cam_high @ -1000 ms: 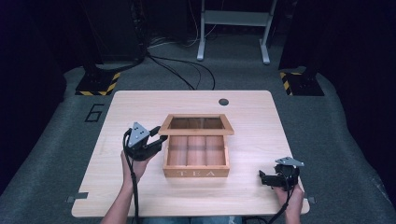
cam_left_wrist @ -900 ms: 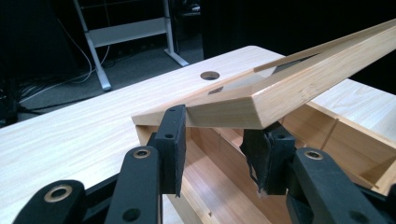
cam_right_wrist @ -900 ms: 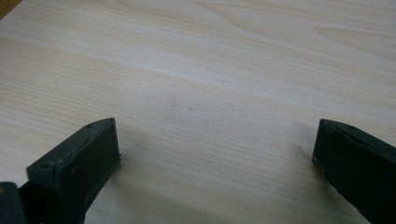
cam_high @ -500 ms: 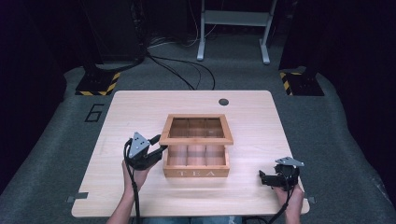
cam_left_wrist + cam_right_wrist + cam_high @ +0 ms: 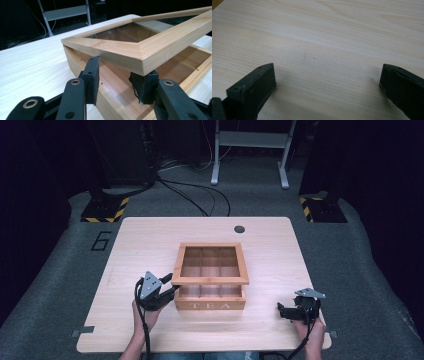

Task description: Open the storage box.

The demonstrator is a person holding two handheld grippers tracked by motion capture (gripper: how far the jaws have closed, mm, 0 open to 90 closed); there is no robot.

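A wooden tea box [image 5: 210,304] marked TEA stands at the middle of the table [image 5: 150,245]. Its glass-paned lid [image 5: 210,280] is hinged at the back and hovers a little above the base, tilted up at the front. My left gripper [image 5: 172,290] is at the box's front left corner, shut on the lid's frame. In the left gripper view the jaws of the left gripper [image 5: 117,80] clasp the corner of the lid [image 5: 160,42], with the base [image 5: 112,97] and its compartments below. My right gripper [image 5: 281,310] rests near the table's front right; in its own view the right gripper [image 5: 327,80] stands open over bare wood.
A small black round cap [image 5: 239,228] sits in the tabletop near the far edge. Beyond the table, on the dark floor, are cables [image 5: 190,195], a white stand [image 5: 250,150] and two bases with hazard stripes [image 5: 105,210].
My left gripper has come down and toward the table's front with the lid's corner, so the lid stands lower over the base. The right gripper has stayed put.
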